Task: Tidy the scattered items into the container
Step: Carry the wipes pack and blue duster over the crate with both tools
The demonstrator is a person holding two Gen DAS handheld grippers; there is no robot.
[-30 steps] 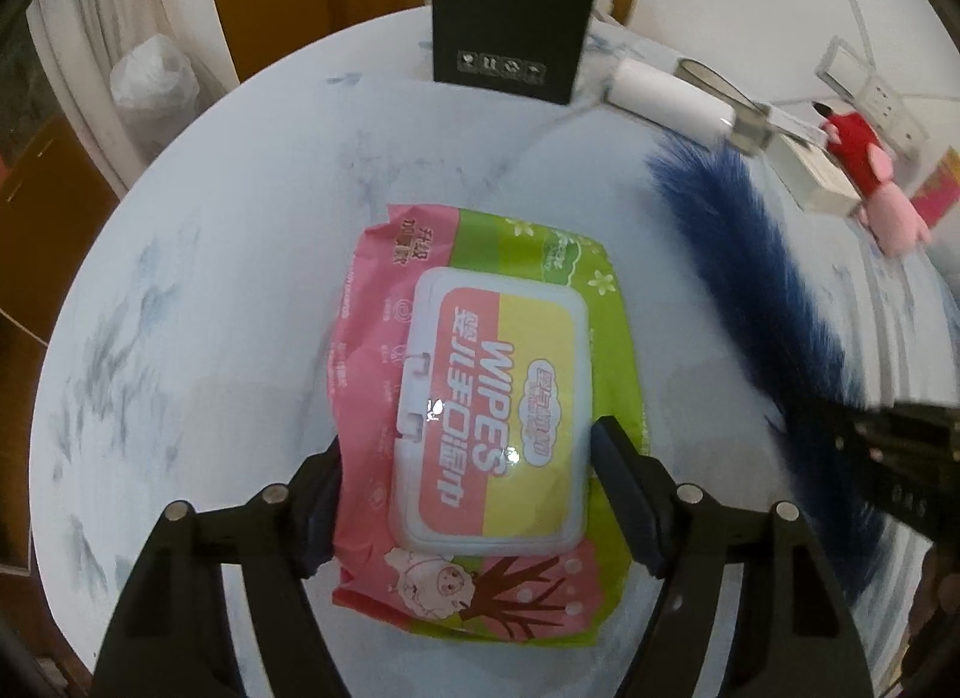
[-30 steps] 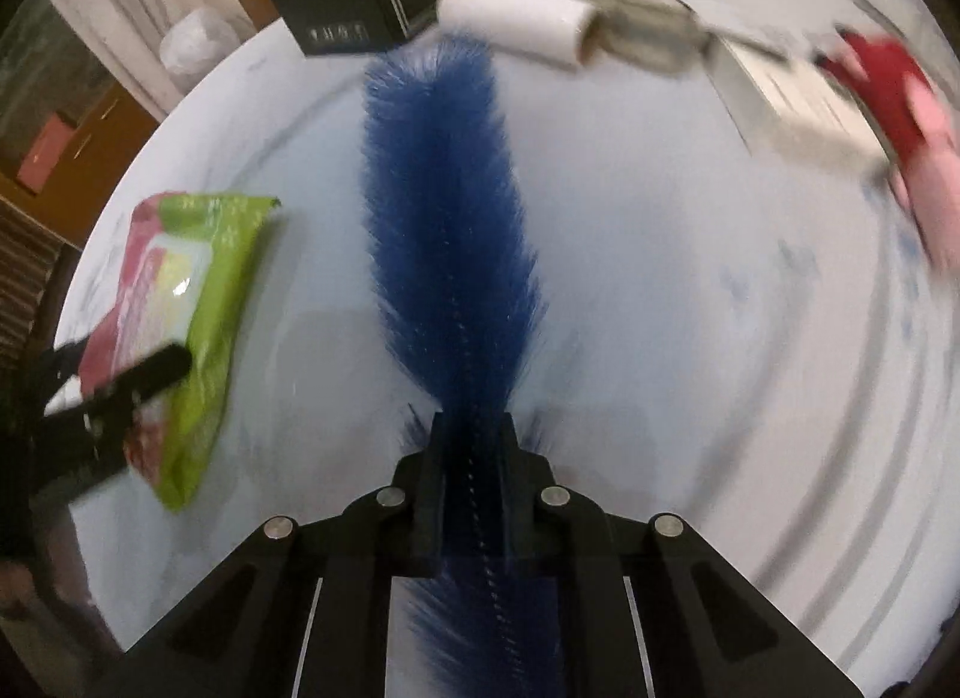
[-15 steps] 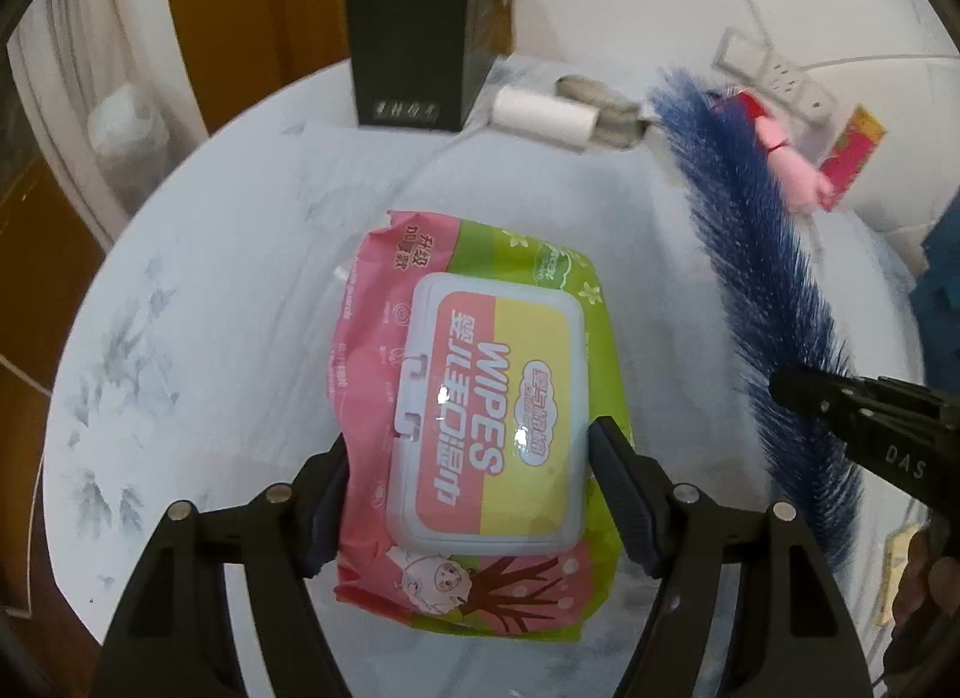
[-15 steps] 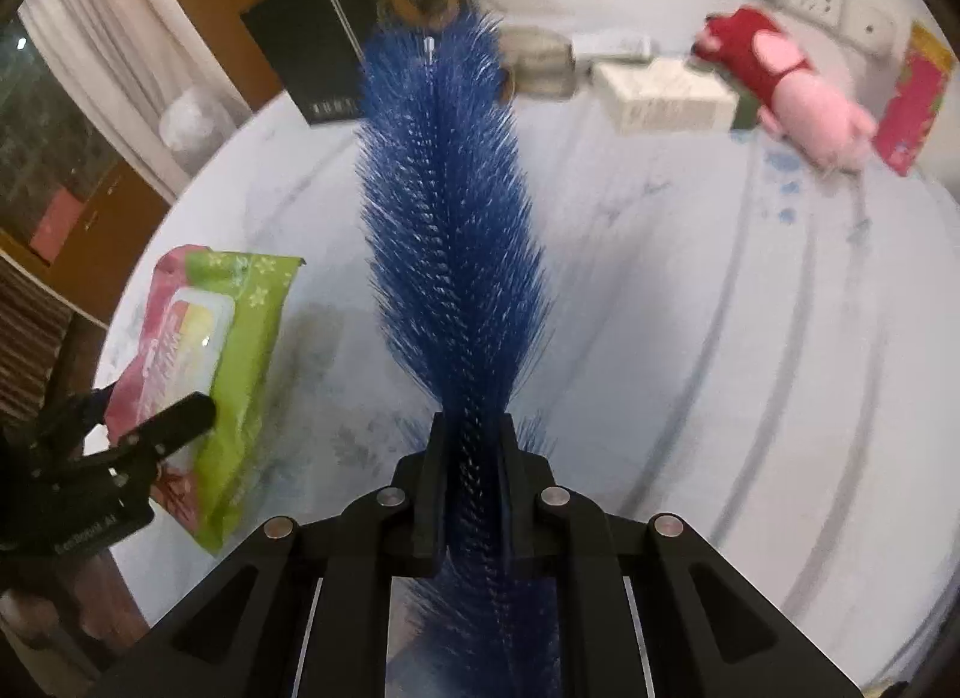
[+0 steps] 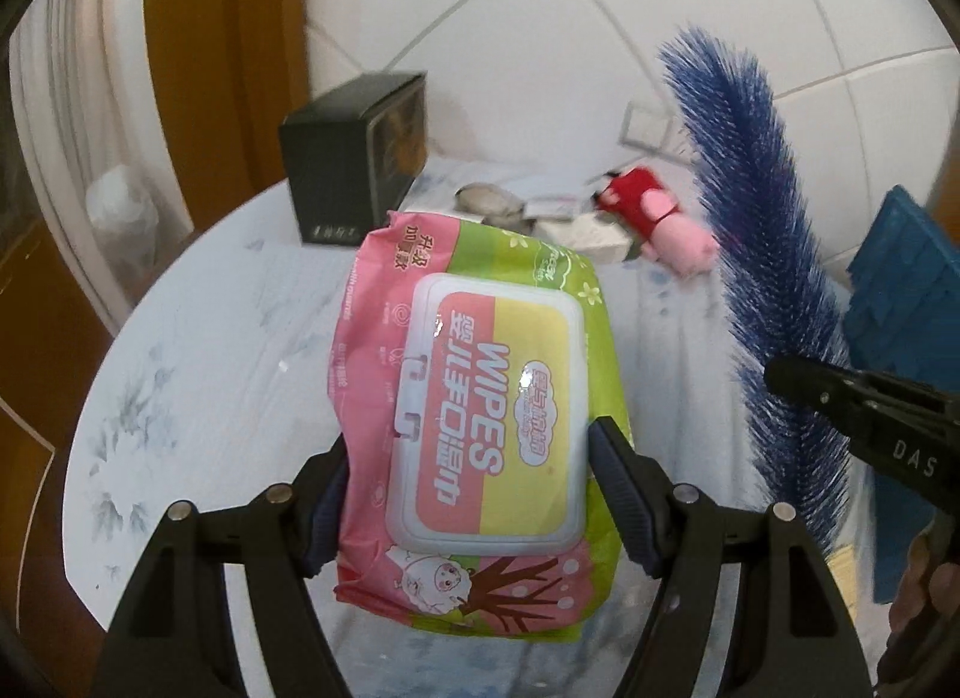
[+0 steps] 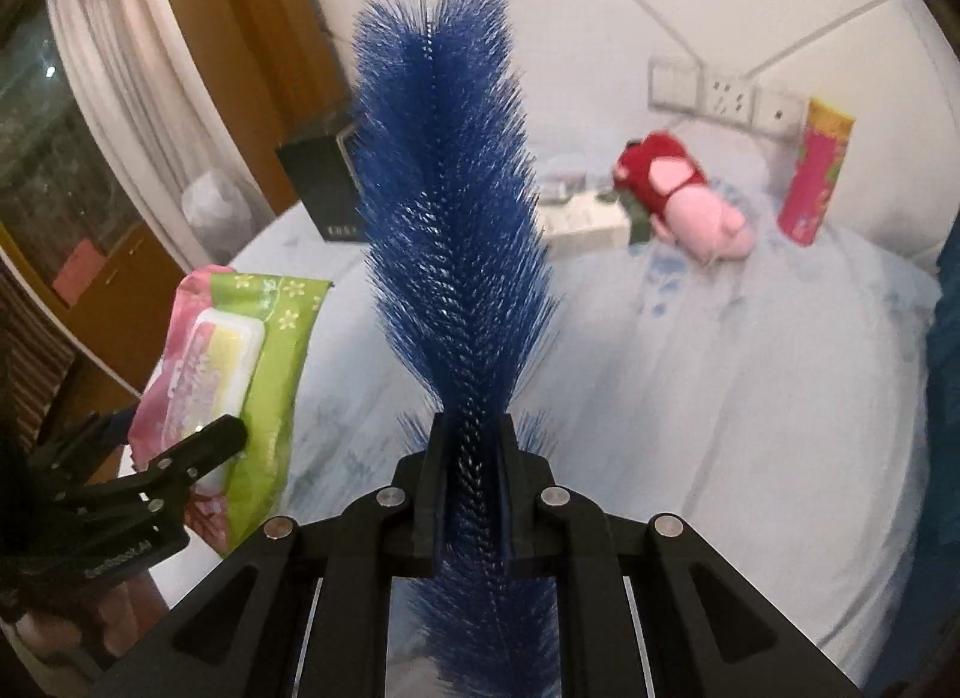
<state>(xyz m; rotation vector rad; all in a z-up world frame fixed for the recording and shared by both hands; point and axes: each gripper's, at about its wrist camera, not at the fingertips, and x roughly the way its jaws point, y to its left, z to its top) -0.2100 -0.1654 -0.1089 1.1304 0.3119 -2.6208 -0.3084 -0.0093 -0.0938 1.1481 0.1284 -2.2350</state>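
**A:** What did each hand-held gripper carry?

**B:** The left hand-held gripper [image 5: 465, 494] was clamped on a pink and green wipes pack [image 5: 480, 416], its pads pressing the pack's two long sides, and the pack hung in the air above the pale blue desk [image 5: 210, 350]. The right hand-held gripper [image 6: 471, 494] was pinched nearly closed on the stem of a long blue bristle brush [image 6: 453, 230], which stood up and away from the fingers.

**A:** What else was on the desk?

**B:** At the far edge by the tiled wall lay a pink plush toy in red [image 6: 684, 197], a white box [image 6: 585, 224] just beside it, a black box [image 5: 354, 158] standing to the left, and an upright pink and yellow packet [image 6: 813, 176] to the right. A dark blue crate [image 5: 906, 302] showed at the left camera's right edge
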